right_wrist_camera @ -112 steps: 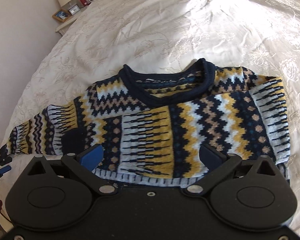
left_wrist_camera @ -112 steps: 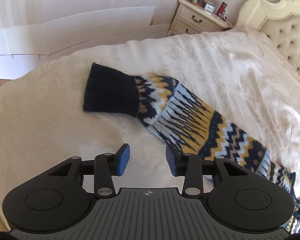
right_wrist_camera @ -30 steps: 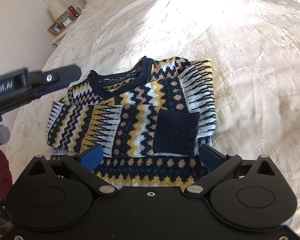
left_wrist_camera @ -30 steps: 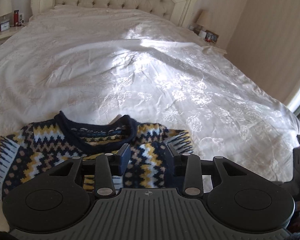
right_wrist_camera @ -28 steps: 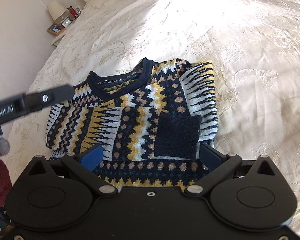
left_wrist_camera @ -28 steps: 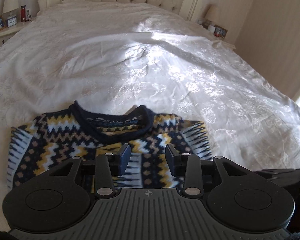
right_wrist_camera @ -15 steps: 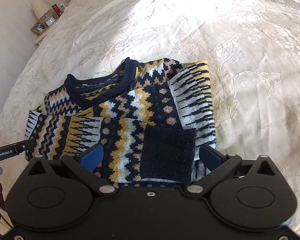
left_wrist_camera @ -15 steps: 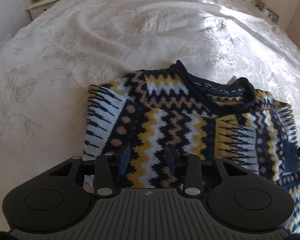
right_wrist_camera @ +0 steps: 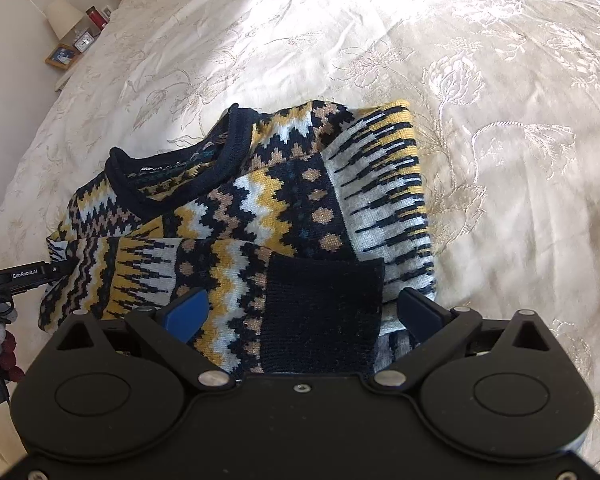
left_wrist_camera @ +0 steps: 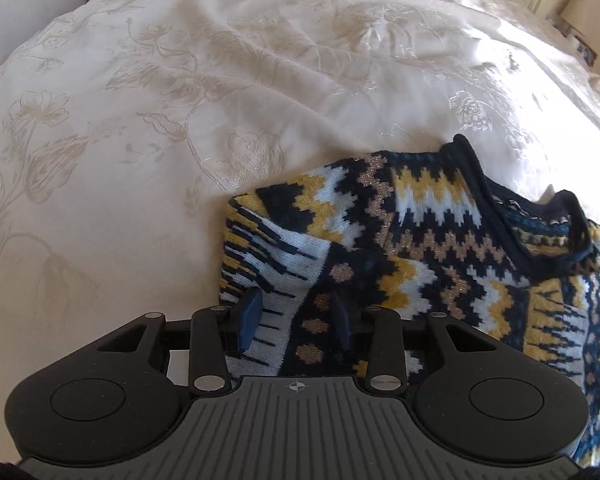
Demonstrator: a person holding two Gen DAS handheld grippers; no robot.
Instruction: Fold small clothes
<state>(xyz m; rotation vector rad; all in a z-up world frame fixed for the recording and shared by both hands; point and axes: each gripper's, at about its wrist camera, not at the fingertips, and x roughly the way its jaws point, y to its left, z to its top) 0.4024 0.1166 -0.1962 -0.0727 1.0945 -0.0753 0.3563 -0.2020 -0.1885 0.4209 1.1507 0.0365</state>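
**Patterned sweater folded on the bed, both grippers at its near edge**

A knitted sweater (right_wrist_camera: 284,200) in navy, mustard yellow, white and tan zigzag bands lies on a cream bedspread (right_wrist_camera: 500,120) embroidered with pale flowers. Its sleeves are folded across the front, so the garment forms a compact block; the navy ribbed neckband (right_wrist_camera: 172,176) sits at the far side of the sweater, and a plain navy cuff (right_wrist_camera: 320,312) lies flat on top of the sweater's near right part.

The right gripper (right_wrist_camera: 304,312) — black, with blue pads — hangs over the sweater's near edge with its fingers spread wide, one pad on each side of the navy cuff and gripping nothing. The left gripper (left_wrist_camera: 296,320) is at the sweater's left near corner, its blue pads a narrower gap apart with patterned knit showing between them; whether the pads touch the fabric is hard to judge from this angle, but they are not pressed together. From the right wrist view, the tip of that left gripper (right_wrist_camera: 28,278) appears at the sweater's left edge.

Beyond the sweater, off the bedspread's far left corner, a small cream lamp (right_wrist_camera: 62,18), a red candle (right_wrist_camera: 96,16), a little clock (right_wrist_camera: 85,43) and a framed photo (right_wrist_camera: 62,56) stand on a bedside table.
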